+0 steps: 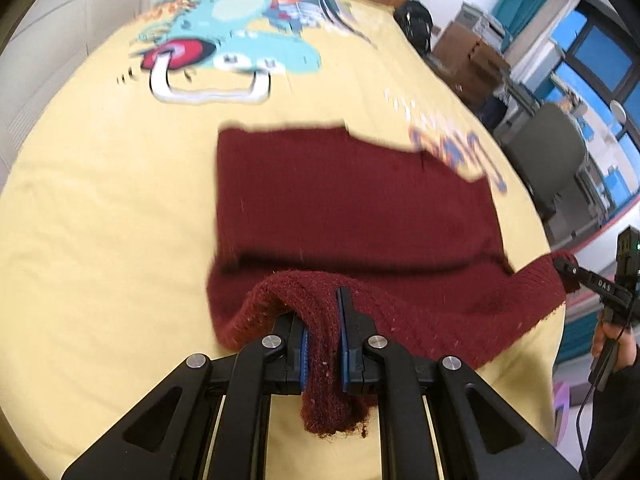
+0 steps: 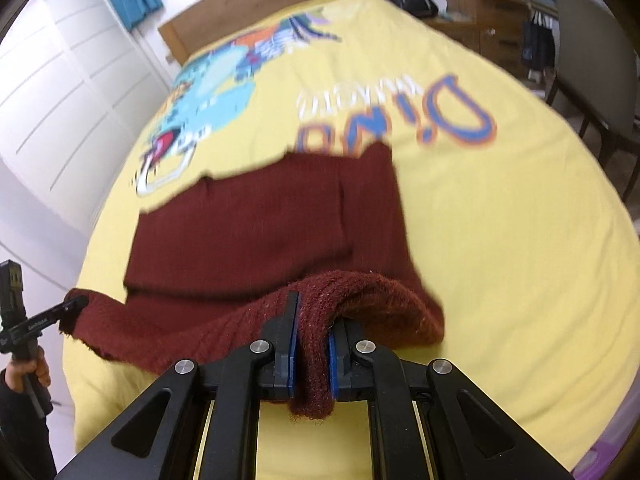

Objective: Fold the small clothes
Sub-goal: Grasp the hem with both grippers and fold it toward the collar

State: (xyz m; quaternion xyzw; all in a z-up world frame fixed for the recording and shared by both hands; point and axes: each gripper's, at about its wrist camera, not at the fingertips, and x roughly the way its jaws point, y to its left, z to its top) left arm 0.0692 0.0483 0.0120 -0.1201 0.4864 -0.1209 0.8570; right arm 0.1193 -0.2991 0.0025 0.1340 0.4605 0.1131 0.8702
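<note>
- two grippers are each clamped on the near edge of one dark red knitted garment (image 1: 352, 200): the left gripper (image 1: 323, 336) pinches a thick bunched fold between its blue pads, and a tuft hangs below the jaws.
- the right gripper (image 2: 311, 344) is closed the same way on its own corner, with wool squeezed between the pads.
- the near hem is lifted off the bed; the far part lies flat on the yellow bedspread (image 2: 500, 240).
- the knit is coarse, fuzzy and ribbed; the bedspread is smooth, printed with a blue cartoon dinosaur (image 1: 240, 36).
</note>
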